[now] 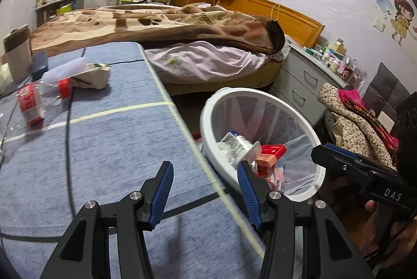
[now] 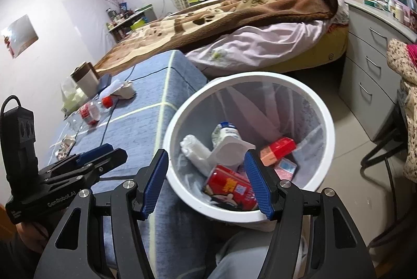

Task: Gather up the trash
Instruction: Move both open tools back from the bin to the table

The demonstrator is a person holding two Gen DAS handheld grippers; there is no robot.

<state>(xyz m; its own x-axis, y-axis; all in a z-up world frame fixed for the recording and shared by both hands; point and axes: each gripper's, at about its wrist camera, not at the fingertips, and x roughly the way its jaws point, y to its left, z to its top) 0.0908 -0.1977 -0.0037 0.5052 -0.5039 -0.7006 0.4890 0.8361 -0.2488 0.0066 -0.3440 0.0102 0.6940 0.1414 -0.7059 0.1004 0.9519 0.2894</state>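
Right wrist view looked down into the round white plastic trash bin [image 2: 329, 122], lined with a thin translucent bag, which stood on the floor just beside the blue-grey cloth-covered table [image 2: 146, 127]. The right gripper [image 2: 206, 180] hung over the bin's near rim with its blue-padded fingers spread apart and nothing between them. Inside the bin lay a red printed snack packet [image 2: 229, 186], a white foil-lidded cup [image 2: 229, 150] tipped on its side, a crumpled white bag [image 2: 194, 151] and a small red-and-orange carton [image 2: 277, 150].

From the left wrist view, the left gripper [image 1: 206, 191] hovered over the table edge, its fingers likewise apart and empty. Far across the table lay a clear plastic bottle with a red label [image 1: 28, 103] and red cap [image 1: 63, 88], on its side, long axis running roughly left to right with the cap pointing right. Just beyond the cap sat a crumpled white paper carton [image 1: 91, 75], flattened and wedge-shaped.
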